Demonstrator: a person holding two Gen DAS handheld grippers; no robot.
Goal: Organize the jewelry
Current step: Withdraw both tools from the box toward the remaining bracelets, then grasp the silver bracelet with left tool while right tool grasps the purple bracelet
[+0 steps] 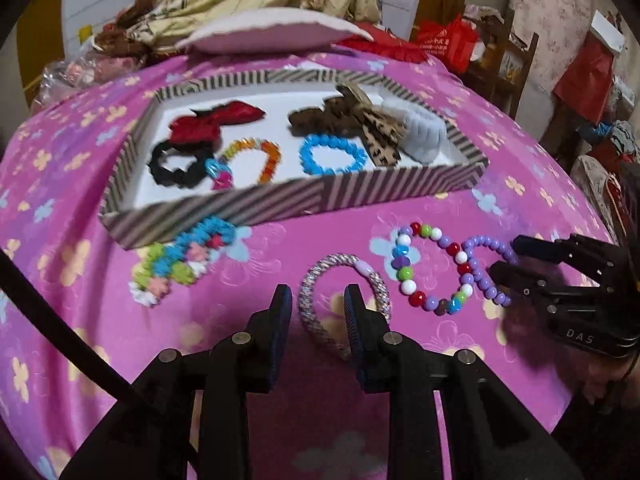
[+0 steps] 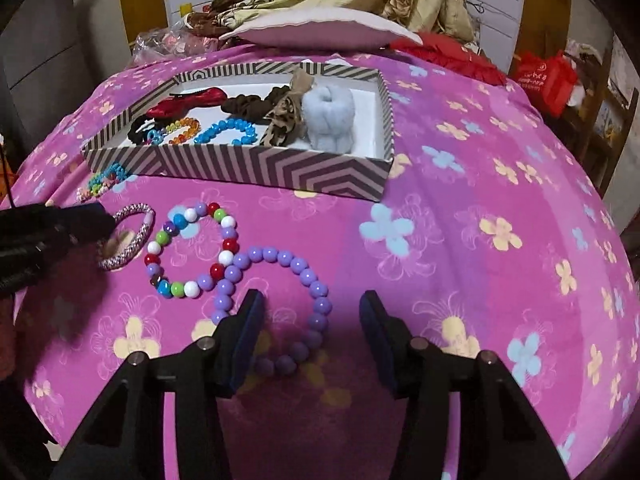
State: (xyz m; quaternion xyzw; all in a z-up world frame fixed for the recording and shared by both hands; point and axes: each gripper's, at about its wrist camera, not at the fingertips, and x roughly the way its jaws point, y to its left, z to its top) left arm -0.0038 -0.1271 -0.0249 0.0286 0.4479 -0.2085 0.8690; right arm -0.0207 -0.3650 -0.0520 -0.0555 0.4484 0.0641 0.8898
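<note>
2 grippers hanging over the bracelets by the box

the left gripper (image 1: 317, 296) is pointing down at the silver band (image 1: 378, 282). its jaws are standing a little apart. the left side of the band is lying between them, and the right finger is sitting over the hole of the band. the pads are not squeezing it, so the gripper is holding nothing.

the right gripper (image 2: 312, 295) is pointing down at the purple beads (image 2: 280, 258). its jaws are standing about half open. the right side of the purple ring is lying between them, and nothing is being pinched.

the mixed beads (image 2: 192, 214) are lying between the silver band and the purple beads, and they are touching the purple beads. the flower band (image 1: 180, 264) is lying just in front of the box (image 1: 280, 200). all 4 are resting on the pink cover (image 2: 480, 160), outside the box.

the striped box is sitting further back on the cover. inside it are lying a red bow (image 1: 216, 120), a black scrunchie (image 1: 180, 164), orange beads (image 1: 260, 156), blue beads (image 1: 332, 154), a spotted bow (image 1: 376, 136) and a fluffy clip (image 1: 424, 132).
</note>
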